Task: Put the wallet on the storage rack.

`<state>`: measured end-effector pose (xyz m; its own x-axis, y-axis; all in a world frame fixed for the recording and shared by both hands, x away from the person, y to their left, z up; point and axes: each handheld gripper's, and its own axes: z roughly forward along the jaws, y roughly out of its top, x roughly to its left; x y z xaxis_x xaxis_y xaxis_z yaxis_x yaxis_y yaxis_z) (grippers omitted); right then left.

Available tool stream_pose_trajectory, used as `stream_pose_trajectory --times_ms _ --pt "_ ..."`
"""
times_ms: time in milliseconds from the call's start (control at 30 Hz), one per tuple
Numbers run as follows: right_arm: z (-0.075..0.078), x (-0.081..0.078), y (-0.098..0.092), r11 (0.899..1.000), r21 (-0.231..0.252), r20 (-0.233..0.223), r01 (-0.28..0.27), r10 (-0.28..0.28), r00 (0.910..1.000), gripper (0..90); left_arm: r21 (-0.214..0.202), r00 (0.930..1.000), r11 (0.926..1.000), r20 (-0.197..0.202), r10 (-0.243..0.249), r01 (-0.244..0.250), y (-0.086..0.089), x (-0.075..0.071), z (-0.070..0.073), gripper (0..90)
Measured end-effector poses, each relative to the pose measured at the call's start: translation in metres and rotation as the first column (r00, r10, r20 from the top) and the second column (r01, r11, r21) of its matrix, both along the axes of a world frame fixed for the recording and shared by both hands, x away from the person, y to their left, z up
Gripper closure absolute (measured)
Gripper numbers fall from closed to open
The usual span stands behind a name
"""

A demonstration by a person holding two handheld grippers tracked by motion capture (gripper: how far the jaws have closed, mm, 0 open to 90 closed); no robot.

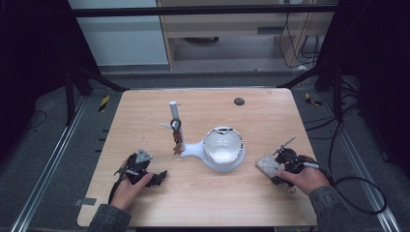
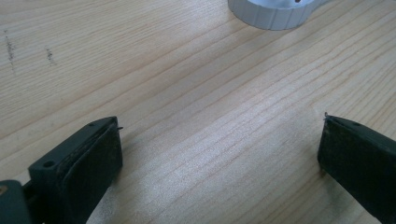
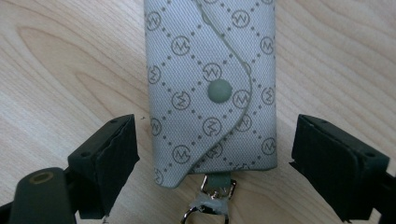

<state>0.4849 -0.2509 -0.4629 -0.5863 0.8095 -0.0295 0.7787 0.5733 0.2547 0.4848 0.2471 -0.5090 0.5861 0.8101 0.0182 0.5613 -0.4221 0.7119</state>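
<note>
The grey key pouch (image 3: 212,88) lies lengthwise between the right gripper (image 3: 212,161), jaws spread either side, not touching (left gripper (image 2: 219,158) gapes over bare table (image 2: 187,84)).

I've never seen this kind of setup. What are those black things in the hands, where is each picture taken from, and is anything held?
A person sits at a wooden table, each hand holding a two-jaw gripper. The high view looks down from above; the other two pictures come from cameras riding on the grippers. On the table stand a white bowl-shaped stand with a post carrying a hanging key ring. The left gripper rests open over bare wood. The right gripper straddles a grey patterned key pouch lying flat; gaps show beside both pads, so nothing is held yet.
</note>
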Motion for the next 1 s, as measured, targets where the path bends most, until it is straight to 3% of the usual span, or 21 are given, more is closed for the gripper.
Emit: stream_pose_trajectory --times_ms 733,1000 --pt "-0.009 0.001 -0.001 0.999 0.012 -0.04 0.03 -0.029 0.9988 27.1 0.0 1.0 1.0 0.0 -0.001 0.001 0.0 0.0 0.0 0.0" --pt "0.002 -0.003 0.002 1.0 -0.003 0.015 -0.028 0.028 0.9995 30.8 0.0 1.0 1.0 0.0 -0.001 0.001 0.0 0.0 0.0 0.0"
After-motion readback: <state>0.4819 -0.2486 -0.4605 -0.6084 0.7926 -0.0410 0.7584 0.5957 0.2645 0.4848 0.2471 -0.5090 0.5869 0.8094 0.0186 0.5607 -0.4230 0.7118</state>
